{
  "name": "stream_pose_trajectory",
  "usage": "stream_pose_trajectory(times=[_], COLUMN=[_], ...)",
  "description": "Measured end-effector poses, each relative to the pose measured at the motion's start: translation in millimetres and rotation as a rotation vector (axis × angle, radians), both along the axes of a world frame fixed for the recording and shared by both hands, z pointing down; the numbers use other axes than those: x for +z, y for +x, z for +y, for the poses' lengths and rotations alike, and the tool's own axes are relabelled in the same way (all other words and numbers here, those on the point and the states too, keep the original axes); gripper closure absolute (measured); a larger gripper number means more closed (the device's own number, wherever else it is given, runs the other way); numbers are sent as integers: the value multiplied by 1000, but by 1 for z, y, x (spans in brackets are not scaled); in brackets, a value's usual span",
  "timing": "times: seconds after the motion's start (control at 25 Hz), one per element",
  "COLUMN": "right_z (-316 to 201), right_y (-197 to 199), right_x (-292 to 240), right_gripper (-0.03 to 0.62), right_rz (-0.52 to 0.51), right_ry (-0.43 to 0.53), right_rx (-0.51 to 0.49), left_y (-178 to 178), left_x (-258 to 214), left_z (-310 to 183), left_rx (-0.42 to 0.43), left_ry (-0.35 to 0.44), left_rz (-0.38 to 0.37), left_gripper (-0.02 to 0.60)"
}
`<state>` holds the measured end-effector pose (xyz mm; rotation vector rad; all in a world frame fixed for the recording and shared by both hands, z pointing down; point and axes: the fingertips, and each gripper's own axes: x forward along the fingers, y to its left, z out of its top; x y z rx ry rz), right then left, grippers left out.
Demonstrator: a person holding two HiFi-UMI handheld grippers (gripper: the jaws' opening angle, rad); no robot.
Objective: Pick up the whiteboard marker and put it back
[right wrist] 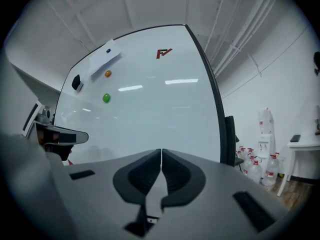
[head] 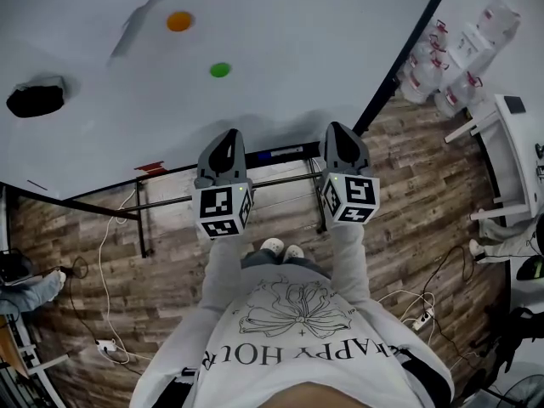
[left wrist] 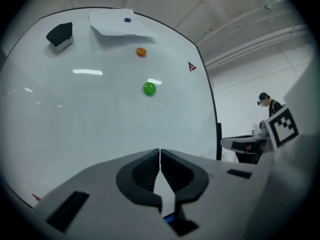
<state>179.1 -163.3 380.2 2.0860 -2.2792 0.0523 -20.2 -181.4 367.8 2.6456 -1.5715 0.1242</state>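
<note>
The whiteboard [head: 280,49] fills the upper part of the head view and stands straight ahead of both grippers. A dark marker with a blue part [head: 280,153] lies on the board's bottom ledge, between the two grippers. My left gripper [head: 228,134] points at the board just left of the marker. In the left gripper view its jaws [left wrist: 160,151] are shut with nothing between them, and a blue bit [left wrist: 169,218] shows below them. My right gripper [head: 337,128] points at the board just right of the marker, also shut and empty [right wrist: 161,151].
A green magnet [head: 220,70], an orange magnet [head: 179,21], a black eraser [head: 36,99] and a paper sheet [left wrist: 120,25] sit on the board. Water bottles [head: 442,66] and a white table [head: 518,143] stand at the right. Cables [head: 102,253] lie on the wooden floor.
</note>
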Motion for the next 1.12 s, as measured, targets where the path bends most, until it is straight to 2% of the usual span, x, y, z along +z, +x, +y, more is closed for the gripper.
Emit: stream_pose_trajectory(times=[1.12], right_z=[-4], right_y=[-2], right_x=[2], right_gripper=[589], right_rz=[23], right_ry=[-16], right_rx=[15], left_y=[4], left_x=[-6], left_z=[-3], left_rx=[13], left_ry=[9], left_rz=[-4], left_gripper=[572])
